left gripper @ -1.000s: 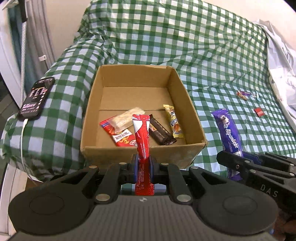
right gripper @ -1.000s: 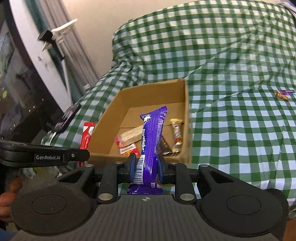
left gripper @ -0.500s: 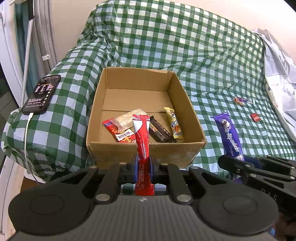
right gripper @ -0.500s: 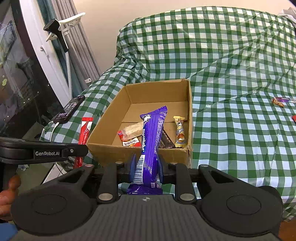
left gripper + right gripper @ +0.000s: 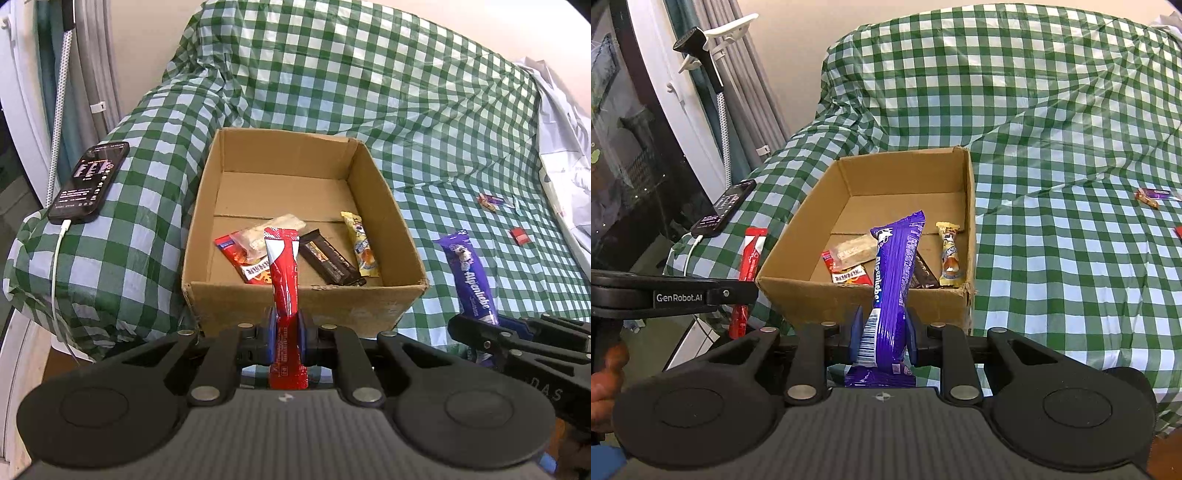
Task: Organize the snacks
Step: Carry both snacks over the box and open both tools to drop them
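The long red foil snack stick point(image 5: 283, 273) stands nearly upright, pinched low down in the left hand-held gripper point(image 5: 286, 334), whose jaws are closed tight on it, just short of the near wall of the open brown cardboard box point(image 5: 306, 301). The purple chocolate-bar wrapper with white lettering point(image 5: 892, 291) is clamped the same way in the right hand-held gripper point(image 5: 882, 339), its jaws narrowed onto the pack, its top leaning over the box's near edge.

Inside the box, toward the near end, lie four snacks: a flat red packet with white print point(image 5: 249, 264), a pale see-through wrapped biscuit point(image 5: 271, 232) resting across it, a dark brown chocolate bar point(image 5: 330, 260) and a slim yellow wrapped bar point(image 5: 360, 243) along the right wall.

The box sits on a surface draped in a green-and-white checked cloth point(image 5: 369, 110). Well off to the right on the cloth lie a small purple-and-orange sweet point(image 5: 489, 201) and a little red wrapped piece point(image 5: 520, 236). To the left, a black smartphone point(image 5: 90, 181) with a lit screen rests on the cloth, a white cable point(image 5: 55, 266) plugged into it.
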